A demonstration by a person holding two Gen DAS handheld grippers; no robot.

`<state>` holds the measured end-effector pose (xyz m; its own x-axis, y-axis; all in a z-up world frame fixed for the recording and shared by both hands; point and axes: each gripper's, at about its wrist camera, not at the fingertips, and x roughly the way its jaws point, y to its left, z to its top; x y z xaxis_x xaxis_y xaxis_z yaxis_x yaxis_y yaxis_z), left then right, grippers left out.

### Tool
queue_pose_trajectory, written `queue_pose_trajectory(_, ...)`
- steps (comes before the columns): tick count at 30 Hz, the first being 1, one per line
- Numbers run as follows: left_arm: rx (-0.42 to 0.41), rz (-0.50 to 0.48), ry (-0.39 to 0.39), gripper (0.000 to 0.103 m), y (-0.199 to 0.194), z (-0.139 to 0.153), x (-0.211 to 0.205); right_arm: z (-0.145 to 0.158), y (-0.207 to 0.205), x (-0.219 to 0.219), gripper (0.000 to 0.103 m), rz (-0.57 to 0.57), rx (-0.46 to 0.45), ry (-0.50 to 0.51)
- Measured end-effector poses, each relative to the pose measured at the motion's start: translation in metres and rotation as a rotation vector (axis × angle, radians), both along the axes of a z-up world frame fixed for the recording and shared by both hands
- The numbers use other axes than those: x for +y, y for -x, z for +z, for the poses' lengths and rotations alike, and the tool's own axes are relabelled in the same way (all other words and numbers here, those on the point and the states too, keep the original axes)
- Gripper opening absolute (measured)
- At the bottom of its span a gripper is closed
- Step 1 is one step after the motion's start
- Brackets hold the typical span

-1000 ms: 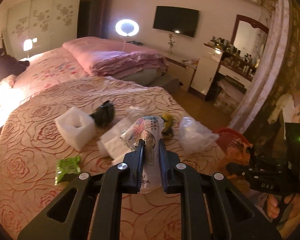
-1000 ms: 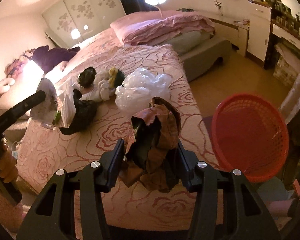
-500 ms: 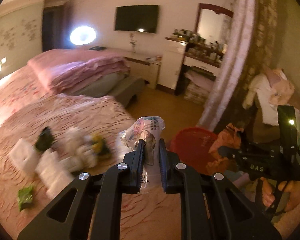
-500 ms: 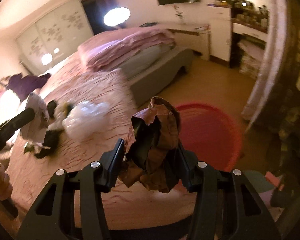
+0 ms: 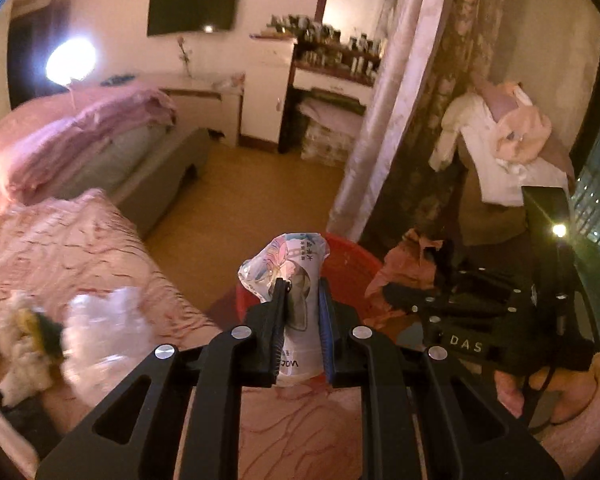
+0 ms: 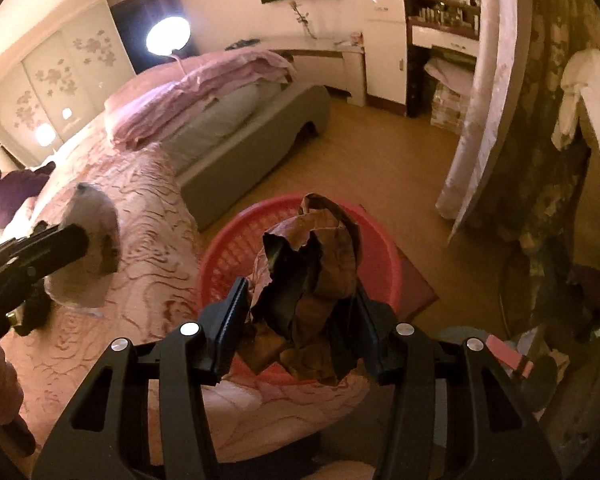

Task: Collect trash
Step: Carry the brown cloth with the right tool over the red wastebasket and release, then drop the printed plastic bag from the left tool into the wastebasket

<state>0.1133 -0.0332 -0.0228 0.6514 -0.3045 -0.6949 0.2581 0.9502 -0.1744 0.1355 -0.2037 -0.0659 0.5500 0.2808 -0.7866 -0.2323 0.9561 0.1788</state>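
Observation:
My left gripper [image 5: 302, 288] is shut on a crumpled printed plastic wrapper [image 5: 288, 260] and holds it over the bed edge, in front of the red basket [image 5: 352, 268]. My right gripper [image 6: 300, 292] is shut on a wad of crumpled brown paper [image 6: 316, 268] and holds it above the red basket [image 6: 228, 248] on the floor beside the bed. The left gripper with its wrapper also shows at the left of the right wrist view [image 6: 88, 236]. The right gripper shows at the right of the left wrist view [image 5: 384, 292].
More trash lies on the pink rose-patterned bed [image 5: 60, 248]: a clear plastic bag [image 5: 108, 324] and a blurred heap of white, yellow and dark scraps [image 5: 24, 332]. A grey bench [image 6: 252, 148], a curtain [image 6: 488, 92] and a dresser [image 6: 388, 52] stand around the wooden floor.
Both grippers have swung right, away from the trash on the bed and toward the red basket, each still holding its piece. The right one now hangs over the basket.

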Motion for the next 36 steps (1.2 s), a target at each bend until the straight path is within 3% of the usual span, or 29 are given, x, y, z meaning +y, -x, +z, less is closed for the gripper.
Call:
queue_pose_trajectory(8, 0.102, -0.049, -0.006, 0.017, -0.03, -0.039, -0.018, -0.03, -0.014, -0.003, 0.051, -0.013, 0.068, 0.017)
queue_pose_trajectory(10, 0.115, -0.053, -0.008, 0.022, -0.032, -0.045, -0.02, -0.036, -0.015, -0.003, 0.052, -0.013, 0.081, 0.016)
queue_pose_trajectory(13, 0.118, -0.051, -0.012, 0.04, -0.034, -0.049, -0.019, -0.043, -0.016, -0.002, 0.055, -0.011, 0.098, 0.018)
queue_pose_trajectory(17, 0.109, -0.039, -0.01, 0.054, -0.034, -0.046, -0.014, -0.046, -0.016, -0.005, 0.062, -0.015, 0.111, 0.007)
queue_pose_trajectory(22, 0.088, 0.0, 0.001, 0.06, -0.03, -0.039, -0.002, -0.042, -0.014, -0.006, 0.073, -0.011, 0.097, -0.001)
queue_pose_trajectory(36, 0.006, 0.141, 0.026, 0.072, 0.008, -0.006, 0.04, -0.011, 0.008, -0.005, 0.073, -0.031, 0.0, -0.024)
